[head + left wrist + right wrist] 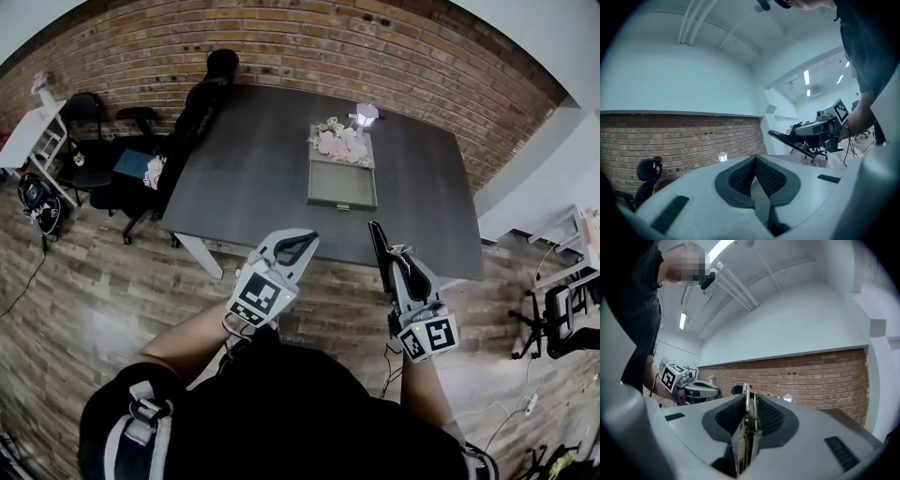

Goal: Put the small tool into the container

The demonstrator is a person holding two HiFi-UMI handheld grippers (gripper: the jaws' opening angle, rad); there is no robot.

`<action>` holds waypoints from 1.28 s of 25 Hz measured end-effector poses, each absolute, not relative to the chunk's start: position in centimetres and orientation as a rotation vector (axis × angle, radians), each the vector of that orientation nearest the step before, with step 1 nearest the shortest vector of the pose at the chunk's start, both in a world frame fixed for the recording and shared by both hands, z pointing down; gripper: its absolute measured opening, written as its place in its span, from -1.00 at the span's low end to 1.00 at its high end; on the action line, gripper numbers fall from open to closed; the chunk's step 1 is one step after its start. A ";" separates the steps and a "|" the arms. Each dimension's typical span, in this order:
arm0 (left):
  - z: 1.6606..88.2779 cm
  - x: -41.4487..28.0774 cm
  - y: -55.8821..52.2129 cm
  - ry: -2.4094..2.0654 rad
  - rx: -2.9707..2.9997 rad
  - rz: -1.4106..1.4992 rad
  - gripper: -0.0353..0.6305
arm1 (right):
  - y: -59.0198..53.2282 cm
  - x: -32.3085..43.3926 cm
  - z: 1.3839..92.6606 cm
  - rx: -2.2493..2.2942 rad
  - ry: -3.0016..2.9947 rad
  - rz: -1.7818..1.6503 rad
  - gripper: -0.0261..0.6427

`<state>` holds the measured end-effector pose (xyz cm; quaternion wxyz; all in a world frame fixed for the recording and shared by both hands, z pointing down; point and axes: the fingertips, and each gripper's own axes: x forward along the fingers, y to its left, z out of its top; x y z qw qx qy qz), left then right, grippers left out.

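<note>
A small metal tool (746,397) with a spring stands upright between the pads of my right gripper (751,397), which is shut on it. In the head view the right gripper (376,230) hovers level before the near edge of the dark table (253,169). My left gripper (302,244) is beside it on the left, its pads meeting at the tip with nothing between them (754,158). The grey open container (342,185) lies on the table, ahead of both grippers, and looks empty. Each gripper shows in the other's view: the right gripper (806,136) and the left gripper (693,390).
Pale flowers (337,142) and a small white lantern (366,114) stand just behind the container. Black chairs (202,103) crowd the table's left end, with a white desk (33,131) and a bag (37,202) further left. Another chair (562,319) is at right. A brick wall backs the table.
</note>
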<state>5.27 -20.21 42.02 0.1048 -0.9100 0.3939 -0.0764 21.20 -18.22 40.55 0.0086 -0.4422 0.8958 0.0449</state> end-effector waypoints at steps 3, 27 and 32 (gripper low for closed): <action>42.3 5.4 -21.7 1.161 -2.695 -0.220 -0.87 | -19.4 21.3 41.0 -1.391 2.803 0.121 -0.68; 40.9 0.5 -38.7 1.111 -2.687 -0.197 -0.87 | -36.0 16.5 40.3 -1.477 2.785 0.095 -0.68; 40.8 -1.0 -42.3 1.099 -2.683 -0.185 -0.87 | -39.3 15.0 40.3 -1.493 2.788 0.108 -0.68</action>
